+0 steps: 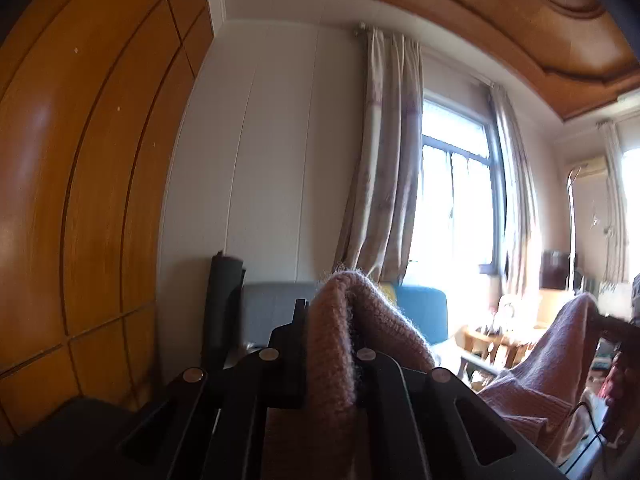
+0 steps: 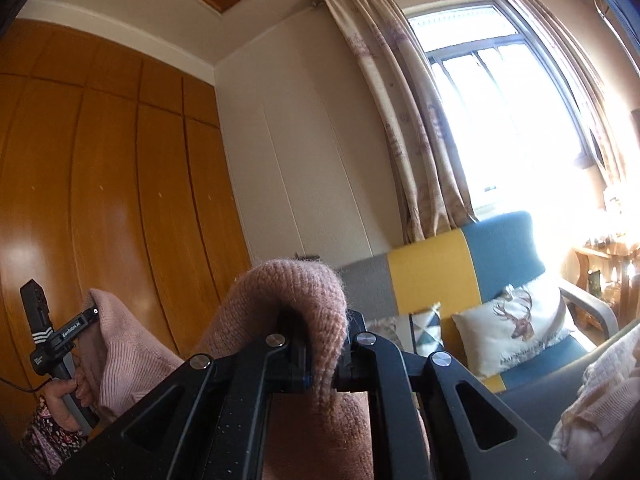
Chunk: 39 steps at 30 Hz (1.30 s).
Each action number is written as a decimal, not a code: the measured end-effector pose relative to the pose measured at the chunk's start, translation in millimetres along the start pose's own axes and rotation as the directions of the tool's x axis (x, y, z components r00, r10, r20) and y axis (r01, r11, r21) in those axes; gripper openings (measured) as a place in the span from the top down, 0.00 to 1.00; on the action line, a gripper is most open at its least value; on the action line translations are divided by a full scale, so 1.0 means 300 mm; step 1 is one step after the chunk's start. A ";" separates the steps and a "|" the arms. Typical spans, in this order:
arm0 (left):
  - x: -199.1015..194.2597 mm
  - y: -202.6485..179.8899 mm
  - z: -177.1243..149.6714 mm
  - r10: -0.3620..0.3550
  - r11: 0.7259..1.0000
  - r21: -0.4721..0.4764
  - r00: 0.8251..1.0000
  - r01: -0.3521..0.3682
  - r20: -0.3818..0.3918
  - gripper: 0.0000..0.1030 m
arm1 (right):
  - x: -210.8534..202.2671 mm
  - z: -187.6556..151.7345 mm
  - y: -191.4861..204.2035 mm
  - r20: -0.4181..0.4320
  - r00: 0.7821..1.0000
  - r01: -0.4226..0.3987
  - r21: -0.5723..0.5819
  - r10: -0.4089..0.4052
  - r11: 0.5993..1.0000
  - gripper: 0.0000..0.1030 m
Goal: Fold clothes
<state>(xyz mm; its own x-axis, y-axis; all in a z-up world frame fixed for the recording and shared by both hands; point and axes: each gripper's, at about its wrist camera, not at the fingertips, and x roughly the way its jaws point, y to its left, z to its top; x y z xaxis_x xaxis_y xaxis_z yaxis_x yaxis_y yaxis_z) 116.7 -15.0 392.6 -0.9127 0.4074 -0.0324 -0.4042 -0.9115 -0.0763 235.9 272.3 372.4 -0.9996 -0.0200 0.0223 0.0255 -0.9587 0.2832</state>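
Note:
A pink knit sweater (image 1: 340,340) is held up in the air between both grippers, which point level. In the left wrist view my left gripper (image 1: 332,320) is shut on a bunched fold of the knit, which bulges above its fingers. The fabric runs rightward to a second raised part (image 1: 560,352) near a blurred dark shape at the right edge. In the right wrist view my right gripper (image 2: 324,340) is shut on another fold of the sweater (image 2: 296,292), which drapes over its jaws. My left gripper (image 2: 86,316) shows at the far left, gripped by a hand (image 2: 60,396), pink knit hanging from it.
A tall wooden wardrobe (image 2: 100,200) fills the left. A grey, yellow and blue sofa (image 2: 432,276) with a deer cushion (image 2: 516,328) stands under a bright window (image 2: 500,100) with curtains (image 2: 420,140). Pale pink cloth (image 2: 600,400) lies at lower right. A wooden side table (image 1: 500,340) stands by the window.

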 end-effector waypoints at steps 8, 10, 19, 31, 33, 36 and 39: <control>0.407 0.070 -0.522 0.073 0.996 -0.012 0.917 -0.084 -0.392 0.92 | 0.342 -0.418 -0.245 -0.409 0.896 0.202 0.029 -0.172 0.979 0.94; 0.467 0.065 -0.658 0.094 0.995 0.010 0.883 -0.101 -0.460 0.92 | 0.399 -0.538 -0.309 -0.501 0.840 0.250 0.018 -0.208 0.968 0.94; 0.647 0.030 -1.105 0.189 0.982 0.109 0.709 -0.157 -0.679 0.89 | 0.529 -0.960 -0.505 -0.733 0.591 0.390 -0.106 -0.337 0.915 0.94; 0.482 0.011 -1.035 0.207 0.973 0.073 0.694 -0.218 -0.690 0.83 | 0.325 -0.814 -0.500 -0.625 0.632 0.469 -0.164 -0.459 0.868 0.57; 0.434 -0.022 -1.020 0.198 0.975 0.064 0.706 -0.212 -0.680 0.82 | 0.285 -0.799 -0.509 -0.633 0.618 0.482 -0.164 -0.467 0.861 0.57; 0.382 -0.078 -1.017 0.163 0.981 0.038 0.714 -0.189 -0.681 0.82 | 0.245 -0.795 -0.514 -0.671 0.593 0.476 -0.154 -0.445 0.866 0.57; 0.373 -0.143 -1.058 0.111 0.991 0.022 0.704 -0.134 -0.702 0.82 | 0.205 -0.815 -0.491 -0.704 0.563 0.458 -0.170 -0.432 0.873 0.57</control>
<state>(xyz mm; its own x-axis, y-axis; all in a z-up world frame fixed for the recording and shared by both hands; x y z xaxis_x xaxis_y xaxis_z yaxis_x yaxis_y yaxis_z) 51.1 87.6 75.8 -0.6446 0.2252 -0.7306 -0.2792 -0.9590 -0.0493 166.7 342.9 97.7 -0.5848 0.2034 -0.7853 -0.4378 -0.8941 0.0944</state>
